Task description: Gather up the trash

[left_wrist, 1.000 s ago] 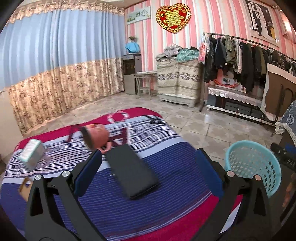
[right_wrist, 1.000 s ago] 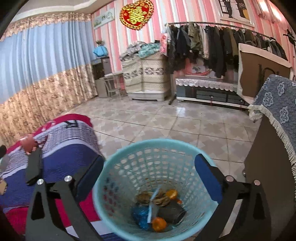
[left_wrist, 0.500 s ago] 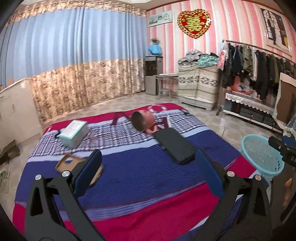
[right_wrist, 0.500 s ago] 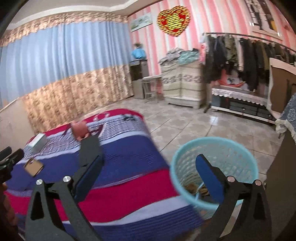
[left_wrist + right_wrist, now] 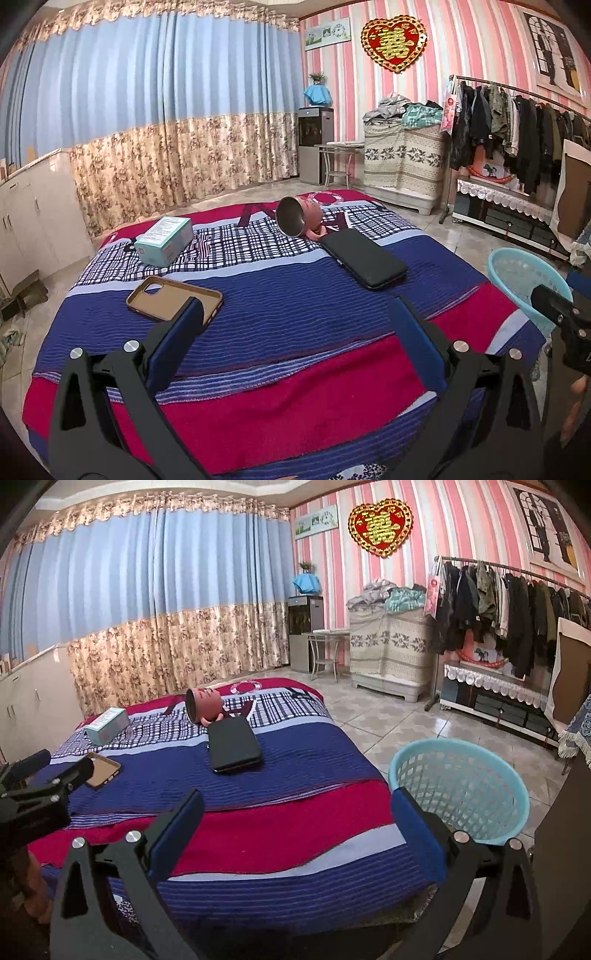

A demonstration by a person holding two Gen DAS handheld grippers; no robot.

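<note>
A light blue plastic basket (image 5: 461,786) stands on the floor right of the blanket-covered table (image 5: 258,823); it also shows in the left wrist view (image 5: 524,280). Its contents are hidden from here. My left gripper (image 5: 295,325) is open and empty above the blanket's near part. My right gripper (image 5: 295,819) is open and empty over the table's near right corner, beside the basket. On the blanket lie a pink cup (image 5: 295,219) on its side, a black case (image 5: 364,262), a tan phone case (image 5: 173,297) and a teal box (image 5: 164,240).
The table (image 5: 280,373) is covered by a blue and red striped blanket. A clothes rack (image 5: 517,118) and a low shelf line the right wall. White cabinets (image 5: 33,221) stand at the left. Tiled floor (image 5: 388,720) lies beyond the table.
Both grippers have pulled back and up from the table and the basket. The right view has swung left from over the basket to the blanket. More of the table shows now.
</note>
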